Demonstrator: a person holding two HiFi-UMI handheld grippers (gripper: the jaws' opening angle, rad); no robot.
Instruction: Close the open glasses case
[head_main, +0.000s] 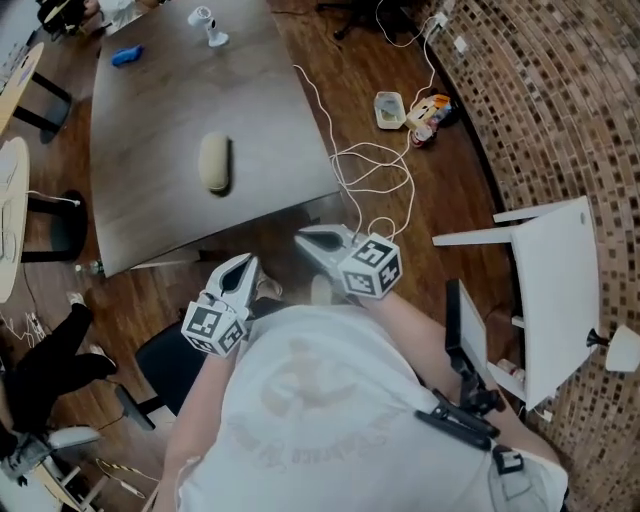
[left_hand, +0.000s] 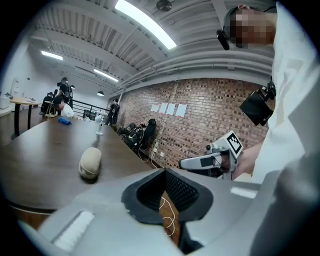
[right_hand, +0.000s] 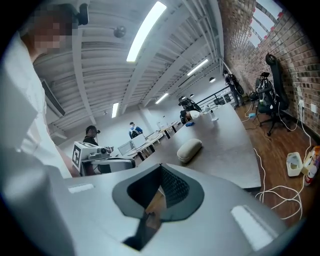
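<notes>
Left gripper (left_hand: 164, 173): jaws brought together with the tips meeting, and nothing held. Only wood floor and a loop of white cable (head_main: 372, 146) show through the hollow behind the tips. Right gripper (right_hand: 160, 168): jaws likewise fully together, nothing between the pads. Both tools are held close in front of the person's white shirt (head_main: 320, 420), short of the near edge of the table (head_main: 150, 110), and neither touches it. Each one's marker cube faces upward in the head view.

Glasses case (head_main: 214, 163): beige and oval, lying alone near the middle of the grey-brown table, well apart from both grippers. The lid appears to be down on the base. A seam runs around the body in the left gripper view, and no gap is observed along it.

Other items at the far end of the table: a small blue object (head_main: 127, 56) and a small white device (head_main: 209, 27), both well apart from the case. What they are cannot be determined.

Floor to the right of the table: the cable trails toward a white box (head_main: 389, 109) lying beside some small colourful items (head_main: 430, 110). A white chair (head_main: 555, 290) stands near the brick wall (head_main: 560, 120). Other people are seen at desks in the background of both gripper views
</notes>
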